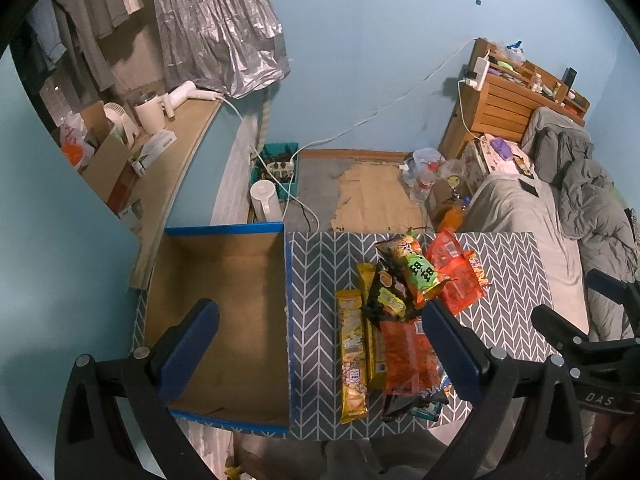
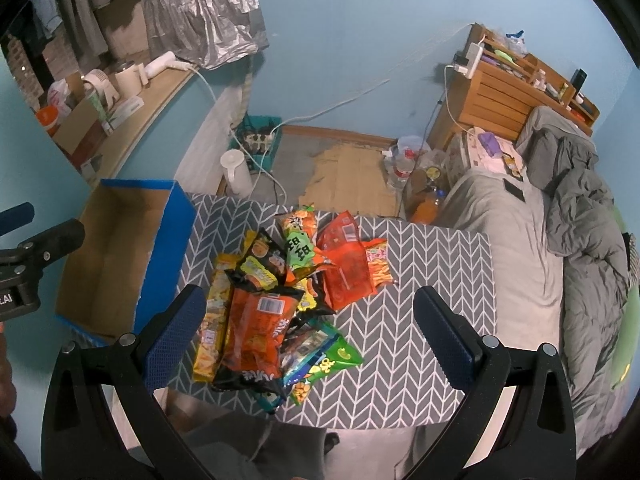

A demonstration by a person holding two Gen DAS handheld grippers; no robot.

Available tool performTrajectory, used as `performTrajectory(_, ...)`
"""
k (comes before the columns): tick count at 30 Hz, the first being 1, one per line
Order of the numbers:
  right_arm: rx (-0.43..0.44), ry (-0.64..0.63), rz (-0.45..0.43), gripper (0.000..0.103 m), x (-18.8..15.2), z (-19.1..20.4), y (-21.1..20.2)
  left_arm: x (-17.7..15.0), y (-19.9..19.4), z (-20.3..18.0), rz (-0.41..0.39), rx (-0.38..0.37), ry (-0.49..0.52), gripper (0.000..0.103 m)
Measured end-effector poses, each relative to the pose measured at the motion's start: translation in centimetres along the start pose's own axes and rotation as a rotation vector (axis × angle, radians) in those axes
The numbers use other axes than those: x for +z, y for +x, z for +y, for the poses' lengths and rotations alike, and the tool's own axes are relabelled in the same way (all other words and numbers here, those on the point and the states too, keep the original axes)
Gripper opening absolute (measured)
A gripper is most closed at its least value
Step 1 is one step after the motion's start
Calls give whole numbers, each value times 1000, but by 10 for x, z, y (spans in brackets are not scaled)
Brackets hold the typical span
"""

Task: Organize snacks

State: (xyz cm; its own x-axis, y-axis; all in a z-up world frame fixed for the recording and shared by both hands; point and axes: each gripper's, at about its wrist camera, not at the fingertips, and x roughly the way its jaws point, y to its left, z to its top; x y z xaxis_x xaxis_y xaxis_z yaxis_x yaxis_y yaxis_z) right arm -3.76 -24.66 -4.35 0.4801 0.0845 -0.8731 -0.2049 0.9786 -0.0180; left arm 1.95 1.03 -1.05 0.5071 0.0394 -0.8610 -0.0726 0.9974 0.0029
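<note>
Snack packets lie heaped mid-table on our chevron-patterned table, beside the cardboard box at its left edge. Our left gripper and right gripper hover above, fingers spread wide, holding nothing.

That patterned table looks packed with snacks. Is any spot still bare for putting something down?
Yes. The table is bare right of the snack pile, out to the edge by the bed. A narrower bare strip runs between the pile and the blue-edged cardboard box, which is empty inside. The middle is crowded with overlapping packets.
</note>
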Motion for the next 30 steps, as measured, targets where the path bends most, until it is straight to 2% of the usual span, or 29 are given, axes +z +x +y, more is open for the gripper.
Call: performTrajectory(30, 10, -7, 1, 102, 2, 2, -1, -5, 2, -4, 9, 17, 15, 103)
